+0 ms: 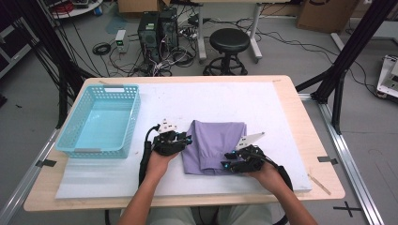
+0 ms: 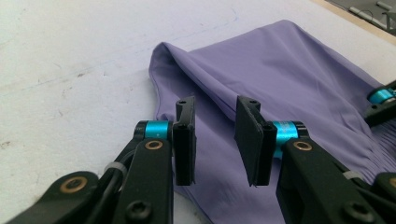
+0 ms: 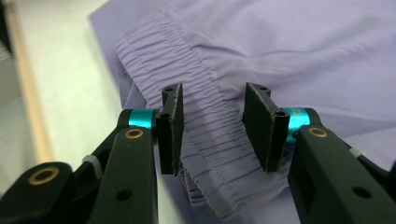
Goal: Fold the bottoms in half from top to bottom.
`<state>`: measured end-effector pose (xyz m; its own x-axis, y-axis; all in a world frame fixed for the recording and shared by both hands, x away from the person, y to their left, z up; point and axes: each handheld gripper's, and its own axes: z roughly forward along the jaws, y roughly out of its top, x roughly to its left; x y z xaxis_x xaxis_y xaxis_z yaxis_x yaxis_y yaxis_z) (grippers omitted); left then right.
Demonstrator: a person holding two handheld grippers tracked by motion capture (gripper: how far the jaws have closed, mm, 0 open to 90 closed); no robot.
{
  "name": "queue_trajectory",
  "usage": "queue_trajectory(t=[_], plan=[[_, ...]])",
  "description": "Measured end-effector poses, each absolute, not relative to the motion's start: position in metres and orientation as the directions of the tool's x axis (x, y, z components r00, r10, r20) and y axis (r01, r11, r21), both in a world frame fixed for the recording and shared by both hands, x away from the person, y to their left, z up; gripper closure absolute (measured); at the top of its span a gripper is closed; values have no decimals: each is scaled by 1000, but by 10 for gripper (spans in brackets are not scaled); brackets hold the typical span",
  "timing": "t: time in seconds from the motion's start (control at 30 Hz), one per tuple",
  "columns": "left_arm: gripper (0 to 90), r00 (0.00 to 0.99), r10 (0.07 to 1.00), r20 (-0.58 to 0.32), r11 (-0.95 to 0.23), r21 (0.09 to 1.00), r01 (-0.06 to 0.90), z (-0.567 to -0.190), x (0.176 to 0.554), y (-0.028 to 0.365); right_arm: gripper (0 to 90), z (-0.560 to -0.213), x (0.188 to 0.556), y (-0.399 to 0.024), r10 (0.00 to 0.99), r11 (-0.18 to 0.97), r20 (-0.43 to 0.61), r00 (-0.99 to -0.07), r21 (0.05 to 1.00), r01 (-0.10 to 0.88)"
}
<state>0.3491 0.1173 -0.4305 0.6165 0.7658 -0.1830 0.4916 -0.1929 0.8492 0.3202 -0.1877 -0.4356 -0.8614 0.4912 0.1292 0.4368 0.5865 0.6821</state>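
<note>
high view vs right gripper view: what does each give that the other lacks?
High view alone: the blue basket at the table's left, the stool behind, both forearms, and the left tongs at the purple garment's left edge. Right gripper view alone: the gathered elastic waistband lying between the right tongs' open pads, which stand apart from the cloth. Both: the folded purple garment on the white mat, and the right tongs at its near edge.

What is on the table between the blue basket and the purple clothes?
The left gripper, held in the person's hand, sits between the blue basket and the purple clothes. Otherwise that stretch is bare white mat, as the high view shows.
</note>
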Motion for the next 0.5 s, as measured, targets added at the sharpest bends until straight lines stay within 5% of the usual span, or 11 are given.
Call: queue_trajectory(t=[0.33,0.5], plan=[[643,622,751,-220,-164,851,499,-418,370,110,526,-419,339,-216,667,393,136,-733,771,501],[685,642,760,-99,-260,860,440,-421,383,85,521,-426,331,-225,710,372,118,-695,774,512]])
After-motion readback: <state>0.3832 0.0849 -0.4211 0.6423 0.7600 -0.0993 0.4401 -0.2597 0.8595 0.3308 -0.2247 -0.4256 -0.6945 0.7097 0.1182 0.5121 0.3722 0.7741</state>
